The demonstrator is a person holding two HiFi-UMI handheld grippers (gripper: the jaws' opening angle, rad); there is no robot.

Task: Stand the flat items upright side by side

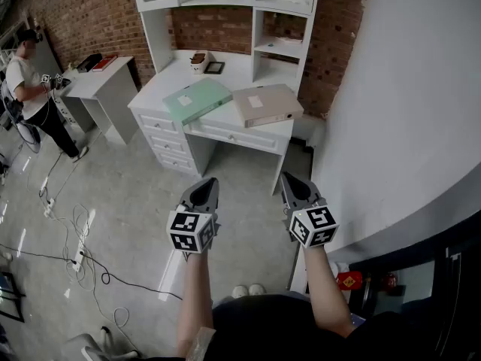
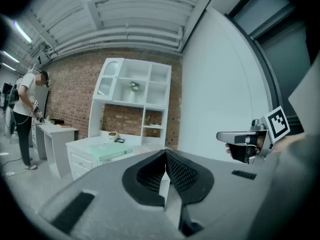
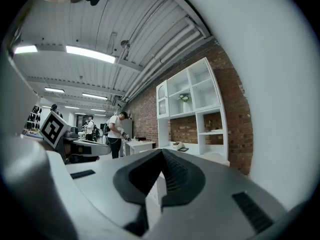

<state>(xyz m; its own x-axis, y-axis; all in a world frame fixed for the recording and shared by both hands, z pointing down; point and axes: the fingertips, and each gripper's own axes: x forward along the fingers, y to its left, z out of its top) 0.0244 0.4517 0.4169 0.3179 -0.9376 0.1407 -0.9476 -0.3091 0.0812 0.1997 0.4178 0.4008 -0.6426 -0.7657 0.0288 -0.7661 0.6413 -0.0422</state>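
Green binder (image 1: 197, 100) lies flat, well beyond left claw (image 1: 207, 186) and right claw (image 1: 290, 182).

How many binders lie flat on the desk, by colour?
Green binder: 1
Beige binder: 1
Total: 2

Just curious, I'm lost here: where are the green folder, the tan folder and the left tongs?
green folder (image 1: 197, 100), head view, middle of its top cover.
tan folder (image 1: 267, 105), head view, middle of its top cover.
left tongs (image 1: 205, 192), head view, between the shut tips.
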